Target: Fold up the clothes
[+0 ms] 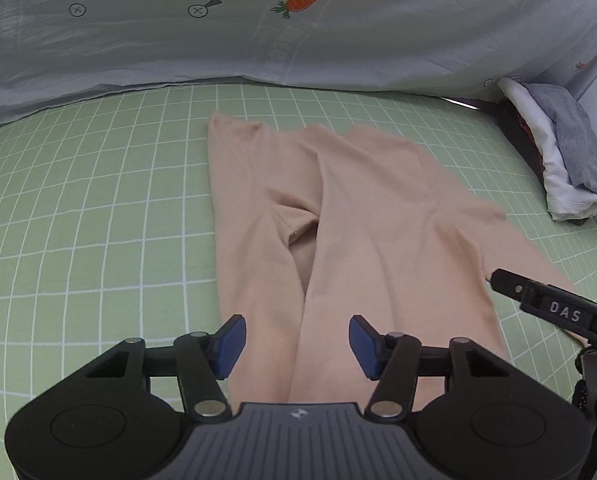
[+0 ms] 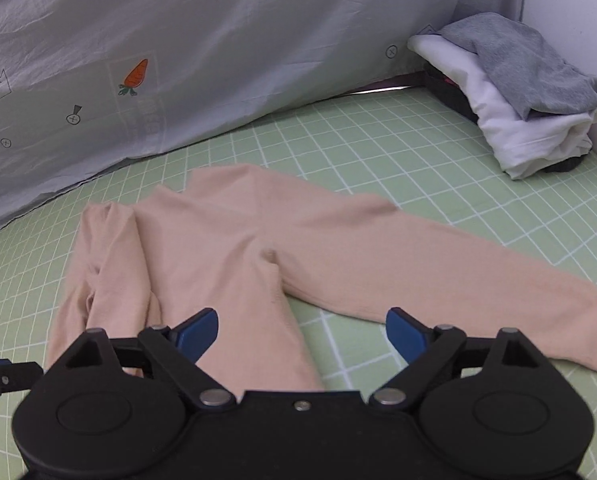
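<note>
Left gripper (image 1: 296,346) hung over the lower end of the peach top (image 1: 338,216), blue pads apart, nothing in them. The top lay flat on the green grid sheet (image 1: 98,200), one sleeve out sideways. Right gripper (image 2: 302,338) was spread wide, empty too. Folded clothes pile (image 2: 530,96) sat far right.

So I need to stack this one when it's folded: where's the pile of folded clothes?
The pile of folded clothes sits at the far right of both views, on the green grid mat, against the white wall and beside the carrot-print sheet, beyond the peach garment.
</note>
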Demonstrator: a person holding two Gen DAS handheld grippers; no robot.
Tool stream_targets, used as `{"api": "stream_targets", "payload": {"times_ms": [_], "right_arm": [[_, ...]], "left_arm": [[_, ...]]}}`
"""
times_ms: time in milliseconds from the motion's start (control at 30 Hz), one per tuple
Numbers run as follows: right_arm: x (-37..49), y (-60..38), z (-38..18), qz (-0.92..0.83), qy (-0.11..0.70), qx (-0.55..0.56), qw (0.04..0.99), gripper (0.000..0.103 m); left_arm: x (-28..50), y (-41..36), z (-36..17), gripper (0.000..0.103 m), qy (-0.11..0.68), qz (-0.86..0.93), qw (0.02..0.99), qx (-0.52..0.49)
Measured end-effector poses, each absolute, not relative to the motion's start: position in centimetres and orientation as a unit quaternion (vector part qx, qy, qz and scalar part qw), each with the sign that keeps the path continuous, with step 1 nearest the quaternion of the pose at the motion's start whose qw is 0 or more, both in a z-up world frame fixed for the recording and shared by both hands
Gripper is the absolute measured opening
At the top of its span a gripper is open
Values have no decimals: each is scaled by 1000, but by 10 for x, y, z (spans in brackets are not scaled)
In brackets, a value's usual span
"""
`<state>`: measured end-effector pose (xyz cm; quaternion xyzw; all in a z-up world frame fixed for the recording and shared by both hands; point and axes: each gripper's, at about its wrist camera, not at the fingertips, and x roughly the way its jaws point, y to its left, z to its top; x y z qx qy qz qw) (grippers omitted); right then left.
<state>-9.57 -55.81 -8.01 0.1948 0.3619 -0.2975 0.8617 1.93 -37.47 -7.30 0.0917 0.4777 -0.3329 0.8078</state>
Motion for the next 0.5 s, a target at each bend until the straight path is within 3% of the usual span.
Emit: {"api": "stream_targets", "payload": {"times_ms": [167,233,400,500], "right_arm": [[-63,-536,-95,-265,387,215,856,65],[-53,-534,-101,-257,395,227,852,49],[-31,-527,-111,-235,413,239,847,34],[-22,-521,-114,-216,428,231,846,32]], "left_arm": [[50,-395,-84,40,474,-371,791,106],[62,-404,-91,34,481,-378,784,106],[77,-414,-105,32,497,-383,772,96],[80,-416,-112,32,503,-387,768,90]]}}
